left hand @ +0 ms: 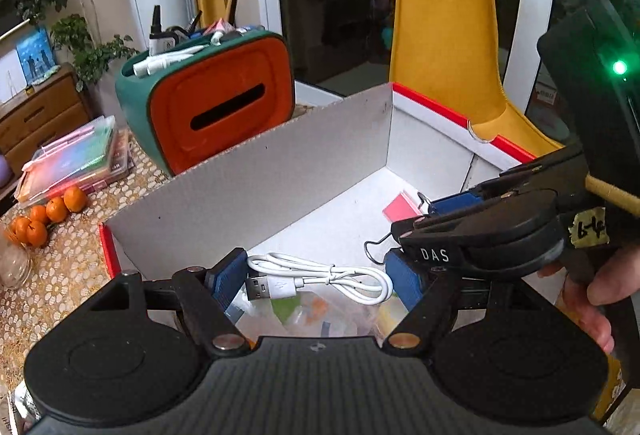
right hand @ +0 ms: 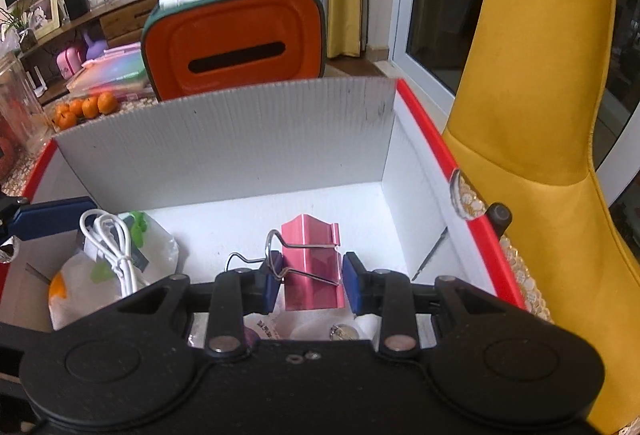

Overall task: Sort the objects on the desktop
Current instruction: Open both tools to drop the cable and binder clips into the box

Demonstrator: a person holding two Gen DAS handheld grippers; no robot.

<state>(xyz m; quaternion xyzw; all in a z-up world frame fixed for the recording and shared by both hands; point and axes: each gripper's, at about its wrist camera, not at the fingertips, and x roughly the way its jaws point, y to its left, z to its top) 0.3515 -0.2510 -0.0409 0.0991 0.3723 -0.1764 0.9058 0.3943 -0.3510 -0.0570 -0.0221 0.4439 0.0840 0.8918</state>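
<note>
Tissue box (right hand: 236, 39) behind cardboard divider (right hand: 224, 143)

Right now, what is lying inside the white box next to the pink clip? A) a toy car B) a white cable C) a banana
B: a coiled white cable lies inside the box, left of the pink clip, on a plastic bag.

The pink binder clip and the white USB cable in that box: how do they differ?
The pink binder clip is a stiff folded metal piece with wire handles; the white USB cable is a soft cord bundled in loops. The clip sits between the right gripper's blue pads; the cable lies on plastic bags below the wider left gripper. Both are inside the red-rimmed white box.
</note>
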